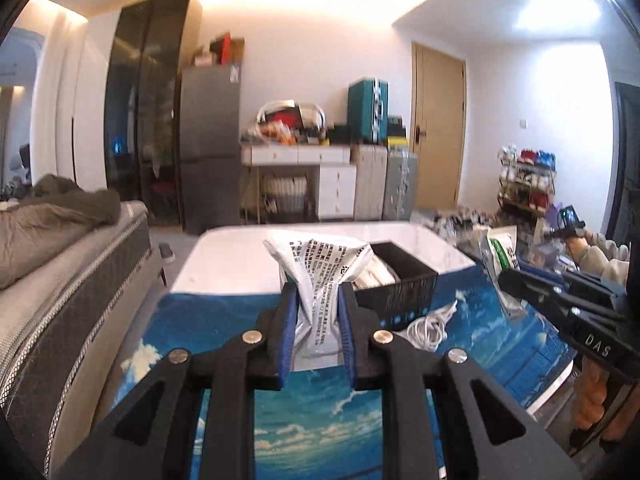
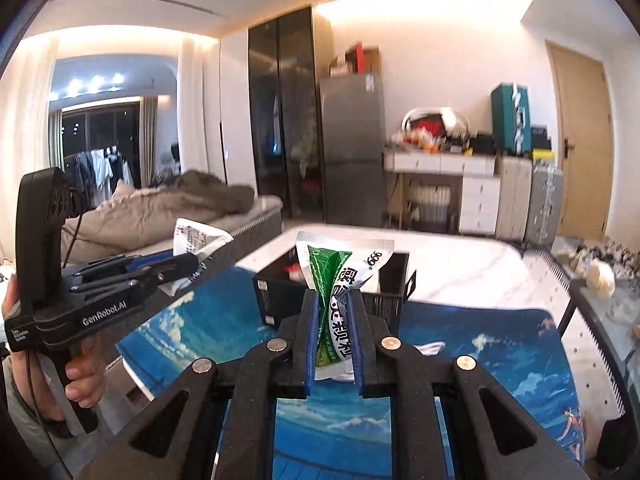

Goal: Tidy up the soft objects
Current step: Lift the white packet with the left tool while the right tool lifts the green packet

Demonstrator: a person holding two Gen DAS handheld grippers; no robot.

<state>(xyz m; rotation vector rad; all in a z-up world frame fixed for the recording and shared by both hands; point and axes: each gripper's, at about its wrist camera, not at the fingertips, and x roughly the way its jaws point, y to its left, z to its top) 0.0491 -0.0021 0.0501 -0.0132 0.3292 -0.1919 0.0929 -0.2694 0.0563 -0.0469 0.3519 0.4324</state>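
Up front, the left tongs [image 1: 318, 332] pinch a silver printed pouch [image 1: 320, 276] between their blue pads, holding it upright above the blue sky-print mat [image 1: 320, 420] on the white desk [image 1: 236, 260]. Just behind it sits a black crate [image 1: 404, 280], open-topped, with pale packets [image 1: 378, 270] lying inside against its left side; the rest of its contents cannot be made out. Likewise the right tongs [image 2: 334, 340] are clamped on a green-and-white sachet [image 2: 340, 276], raised in front of the same crate [image 2: 280, 300]. A coiled white cable [image 1: 428, 324] lies on the mat beside the crate.
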